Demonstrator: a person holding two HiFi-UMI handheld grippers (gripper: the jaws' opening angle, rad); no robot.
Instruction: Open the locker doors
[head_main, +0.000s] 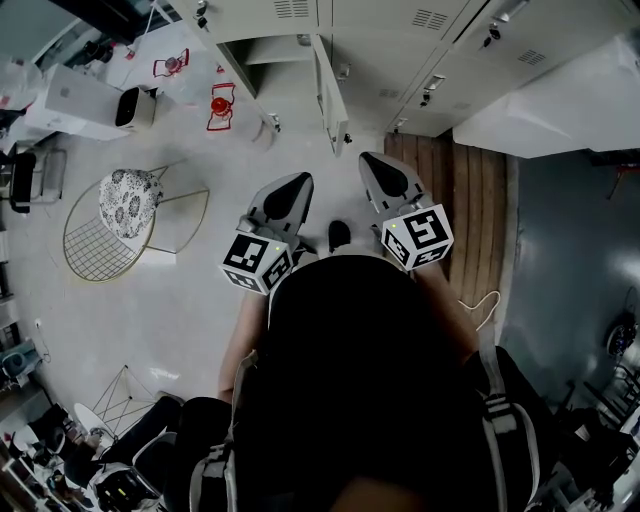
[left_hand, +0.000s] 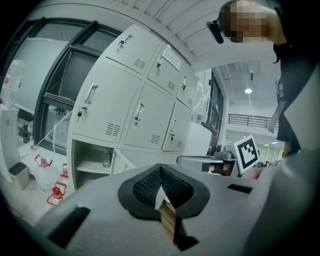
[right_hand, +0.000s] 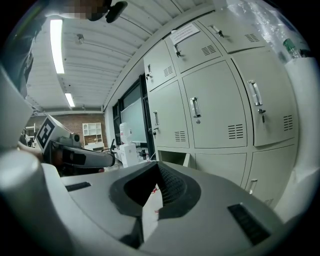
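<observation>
The person holds the left gripper (head_main: 296, 186) and the right gripper (head_main: 378, 168) side by side just ahead of the torso (head_main: 350, 350), pointing away and almost level, the right one slightly farther out, each with its jaws pressed together on nothing, both forearms (head_main: 243, 345) tucked in close

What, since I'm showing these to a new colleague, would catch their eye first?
The left gripper and right gripper sit side by side mid-frame in the head view, both shut and empty. Beyond them stands a bank of grey lockers, one bottom door open; a wire chair stands at left.
</observation>
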